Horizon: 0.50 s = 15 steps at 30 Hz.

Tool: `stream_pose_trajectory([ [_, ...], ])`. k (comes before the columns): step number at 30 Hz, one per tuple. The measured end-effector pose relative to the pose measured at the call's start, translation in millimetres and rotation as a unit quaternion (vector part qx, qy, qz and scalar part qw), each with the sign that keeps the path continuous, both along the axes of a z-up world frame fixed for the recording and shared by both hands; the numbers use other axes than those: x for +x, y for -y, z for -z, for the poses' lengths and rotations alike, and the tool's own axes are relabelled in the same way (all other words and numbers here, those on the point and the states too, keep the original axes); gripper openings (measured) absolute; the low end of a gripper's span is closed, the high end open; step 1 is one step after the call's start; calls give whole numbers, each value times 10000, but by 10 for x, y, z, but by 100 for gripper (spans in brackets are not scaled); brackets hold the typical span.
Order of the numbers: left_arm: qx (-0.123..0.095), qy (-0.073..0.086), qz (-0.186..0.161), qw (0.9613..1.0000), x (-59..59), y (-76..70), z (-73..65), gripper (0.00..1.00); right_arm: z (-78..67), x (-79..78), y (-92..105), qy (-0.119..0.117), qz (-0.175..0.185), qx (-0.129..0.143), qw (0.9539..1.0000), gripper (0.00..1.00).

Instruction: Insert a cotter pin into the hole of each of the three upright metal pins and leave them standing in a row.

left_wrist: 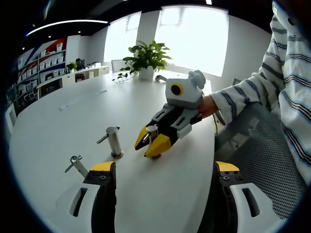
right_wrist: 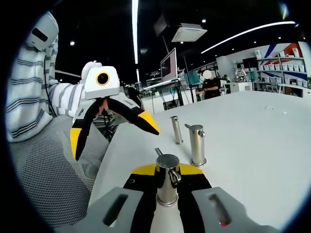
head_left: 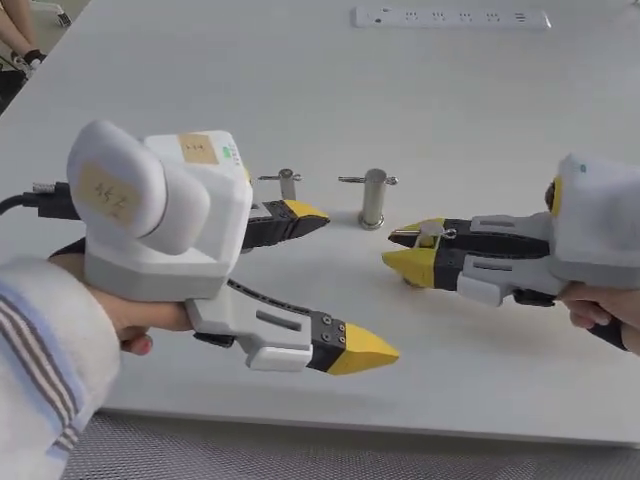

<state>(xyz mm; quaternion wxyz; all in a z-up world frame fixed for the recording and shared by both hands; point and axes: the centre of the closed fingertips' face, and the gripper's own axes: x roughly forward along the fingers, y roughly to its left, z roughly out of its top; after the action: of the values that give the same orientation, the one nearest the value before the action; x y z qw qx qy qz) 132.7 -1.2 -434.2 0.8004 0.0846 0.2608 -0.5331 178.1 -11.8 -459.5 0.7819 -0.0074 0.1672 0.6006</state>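
Observation:
Three upright metal pins stand on the white table, and each has a cotter pin through its head. The far-left pin and the middle pin stand free. My right gripper is shut on the third pin, low on its shaft. My left gripper hovers open wide in front of the far-left pin, with nothing between its jaws. It also appears in the right gripper view.
A white power strip lies at the far edge of the table. The table's near edge runs just below the left gripper. A potted plant stands at one end, and a mesh chair sits beside the table.

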Motion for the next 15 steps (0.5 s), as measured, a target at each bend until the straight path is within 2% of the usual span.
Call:
stream_pose_trajectory([
  [10, 19, 5, -49, 10000, 11, -15, -11, 79, 6, 95, 54, 192, 174, -171, 9995, 9],
  [15, 62, -11, -81, 9999, 13, -44, -1, 78, 1, 250, 215, 318, 543, -281, 9976, 9],
])
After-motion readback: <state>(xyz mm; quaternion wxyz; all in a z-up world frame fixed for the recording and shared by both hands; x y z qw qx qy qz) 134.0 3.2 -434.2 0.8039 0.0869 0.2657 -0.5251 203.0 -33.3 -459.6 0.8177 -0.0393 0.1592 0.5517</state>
